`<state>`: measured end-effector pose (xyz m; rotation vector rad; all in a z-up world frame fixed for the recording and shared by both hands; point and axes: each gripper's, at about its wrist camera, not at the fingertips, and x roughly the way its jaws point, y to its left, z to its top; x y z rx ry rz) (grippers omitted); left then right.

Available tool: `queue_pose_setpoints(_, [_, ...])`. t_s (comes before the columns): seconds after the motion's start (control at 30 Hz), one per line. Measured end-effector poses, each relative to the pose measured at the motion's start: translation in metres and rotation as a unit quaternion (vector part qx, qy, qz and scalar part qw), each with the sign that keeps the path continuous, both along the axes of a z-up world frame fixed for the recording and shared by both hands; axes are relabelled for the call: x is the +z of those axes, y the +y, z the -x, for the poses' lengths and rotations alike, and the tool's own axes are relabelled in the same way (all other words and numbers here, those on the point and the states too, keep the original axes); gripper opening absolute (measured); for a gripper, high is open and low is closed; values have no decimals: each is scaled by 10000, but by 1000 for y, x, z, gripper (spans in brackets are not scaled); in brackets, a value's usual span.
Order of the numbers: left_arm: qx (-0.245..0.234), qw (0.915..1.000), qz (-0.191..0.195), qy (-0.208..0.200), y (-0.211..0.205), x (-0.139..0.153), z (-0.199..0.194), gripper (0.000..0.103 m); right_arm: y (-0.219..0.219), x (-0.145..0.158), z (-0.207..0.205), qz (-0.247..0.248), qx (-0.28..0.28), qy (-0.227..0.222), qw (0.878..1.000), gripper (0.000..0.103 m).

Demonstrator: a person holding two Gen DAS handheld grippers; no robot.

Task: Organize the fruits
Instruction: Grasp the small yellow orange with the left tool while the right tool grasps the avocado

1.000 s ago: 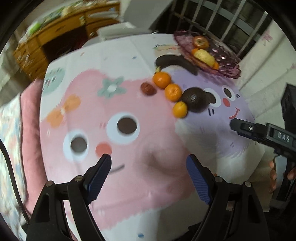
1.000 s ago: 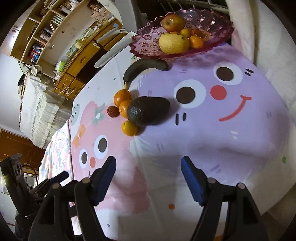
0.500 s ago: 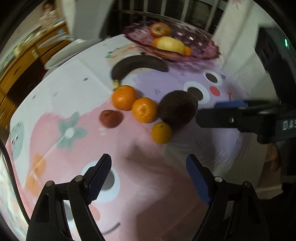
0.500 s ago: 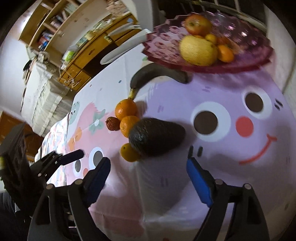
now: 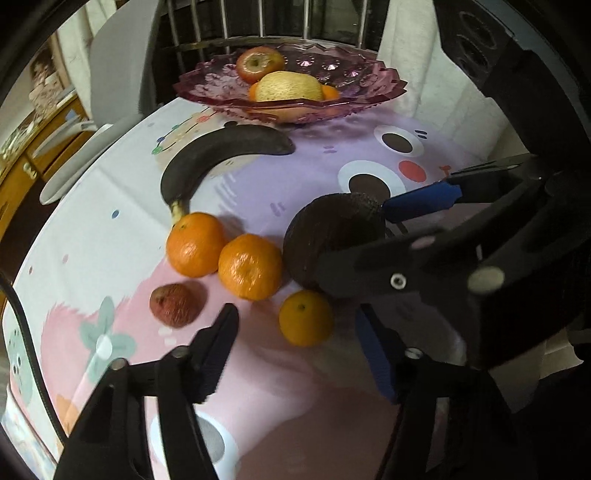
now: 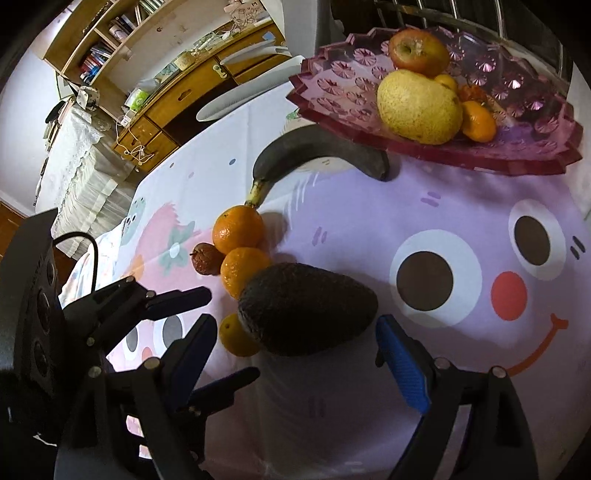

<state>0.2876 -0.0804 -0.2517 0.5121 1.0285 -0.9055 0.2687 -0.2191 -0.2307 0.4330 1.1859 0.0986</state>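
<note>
A small orange (image 5: 306, 317) lies on the cartoon tablecloth (image 5: 92, 221) between the fingers of my left gripper (image 5: 299, 343). Its jaws are closing and the pads stand clear of the fruit. The dark avocado (image 6: 306, 308) lies just ahead of my right gripper (image 6: 299, 360), whose jaws are opening on either side of it without touching. Two mandarins (image 5: 194, 243) (image 5: 251, 266), a small reddish-brown fruit (image 5: 173, 304) and a blackened banana (image 5: 221, 151) lie close by. The pink glass bowl (image 5: 369, 85) at the back holds an apple, a pear and small oranges.
The two grippers crowd each other: the left gripper (image 6: 231, 332) sits hard against the right one's left finger. Metal bars (image 5: 258, 18) stand behind the bowl. A wooden cabinet (image 6: 177, 92) and a bed with a lace cover (image 6: 74, 155) lie beyond the table's far left edge.
Both grippers have come down and in toward the fruit cluster. The left one's jaws have narrowed around the small orange. The right one's have widened and now flank the avocado.
</note>
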Motion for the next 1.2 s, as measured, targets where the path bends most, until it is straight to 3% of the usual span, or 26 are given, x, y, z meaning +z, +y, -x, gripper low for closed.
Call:
queue_pose_setpoints(0.27, [-166,9996,198,76,5,-1,-7,39,3,-9,-5,-8,-16,71,10000,88])
queue_pose_setpoints(0.33, [-243,9993,254,133,5,-1,-7,29,4,-13,-6,-31,-51,126,9999,88])
queue_pose_setpoints(0.73, [-257,9995,160,-56,2,0,-1,28,7,-16,-11,38,-162,152,9997,84])
queue_pose_setpoints(1.2, [918,9957,36,-64,33,20,22,27,8,-14,19,77,-420,452,9981,83])
